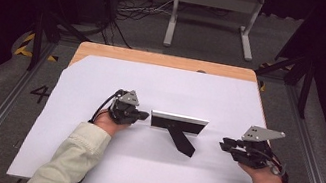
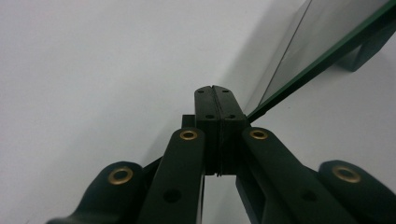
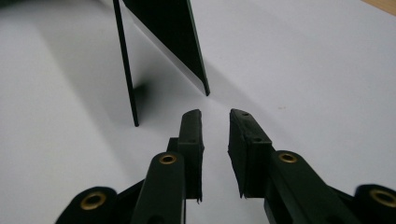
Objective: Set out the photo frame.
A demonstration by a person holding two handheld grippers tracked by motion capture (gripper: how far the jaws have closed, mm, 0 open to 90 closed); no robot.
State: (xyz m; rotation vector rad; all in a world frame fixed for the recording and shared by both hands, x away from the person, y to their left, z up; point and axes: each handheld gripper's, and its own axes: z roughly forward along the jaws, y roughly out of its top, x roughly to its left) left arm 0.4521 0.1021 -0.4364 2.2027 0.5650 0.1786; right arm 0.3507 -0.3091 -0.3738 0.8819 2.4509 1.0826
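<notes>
A black rectangular picture frame with a pale top edge (image 1: 179,123) is seen standing upright near the middle of the white sheet-covered surface (image 1: 88,159), propped from behind by its black wedge-shaped back stand (image 1: 181,141), which reaches toward the person. In the high view the left gripper (image 1: 143,115) is held just beside the frame's left end, and whether contact is made cannot be told. In the left gripper view its fingers (image 2: 208,109) are pressed flat together with nothing between them, the frame's thin edge (image 2: 322,58) running off just beside their tip. The right gripper (image 1: 224,144) is held apart from the frame's right end. In the right gripper view its fingers (image 3: 191,128) are set a little apart and empty, with the frame's edge (image 3: 125,65) and the stand (image 3: 173,32) ahead of them.
</notes>
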